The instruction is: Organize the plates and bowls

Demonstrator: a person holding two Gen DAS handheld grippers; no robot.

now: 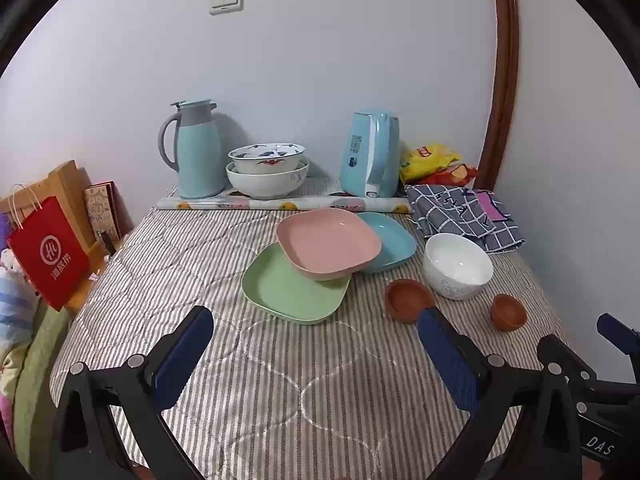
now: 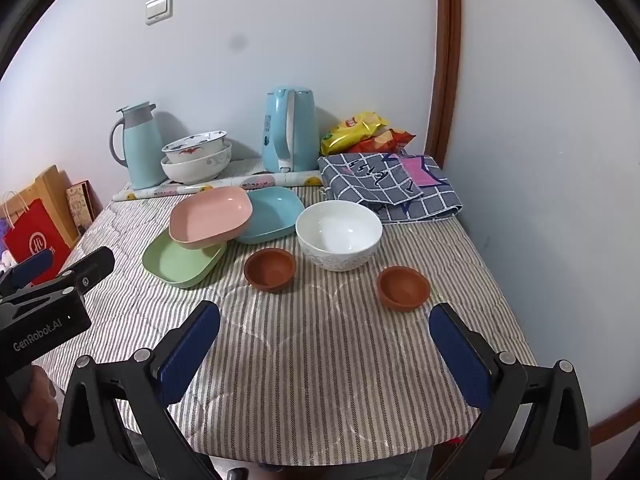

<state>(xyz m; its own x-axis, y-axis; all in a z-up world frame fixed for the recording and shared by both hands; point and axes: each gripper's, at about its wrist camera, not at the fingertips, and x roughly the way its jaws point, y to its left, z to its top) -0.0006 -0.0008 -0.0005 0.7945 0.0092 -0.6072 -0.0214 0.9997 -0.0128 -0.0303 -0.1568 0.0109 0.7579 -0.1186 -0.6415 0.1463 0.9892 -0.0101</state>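
Note:
On the striped table, a pink plate (image 1: pixel 328 242) (image 2: pixel 210 216) leans on a green plate (image 1: pixel 294 286) (image 2: pixel 182 258) and a blue plate (image 1: pixel 390 242) (image 2: pixel 274 212). A white bowl (image 1: pixel 458 266) (image 2: pixel 339 234) stands to their right, with two small brown bowls (image 1: pixel 408 300) (image 1: pixel 508 312) (image 2: pixel 270 269) (image 2: pixel 403 288) in front. Two stacked patterned bowls (image 1: pixel 266 174) (image 2: pixel 196 158) sit at the back. My left gripper (image 1: pixel 316 354) (image 2: pixel 60 270) is open and empty over the near table. My right gripper (image 2: pixel 324 354) (image 1: pixel 592 340) is open and empty beside it.
A blue thermos jug (image 1: pixel 196 148) (image 2: pixel 138 146), a blue kettle (image 1: pixel 370 152) (image 2: pixel 286 128), snack bags (image 1: pixel 434 162) (image 2: pixel 360 132), a checked cloth (image 1: pixel 464 212) (image 2: pixel 390 184) and a paper roll (image 1: pixel 280 203) line the back. A red bag (image 1: pixel 46 252) stands left of the table.

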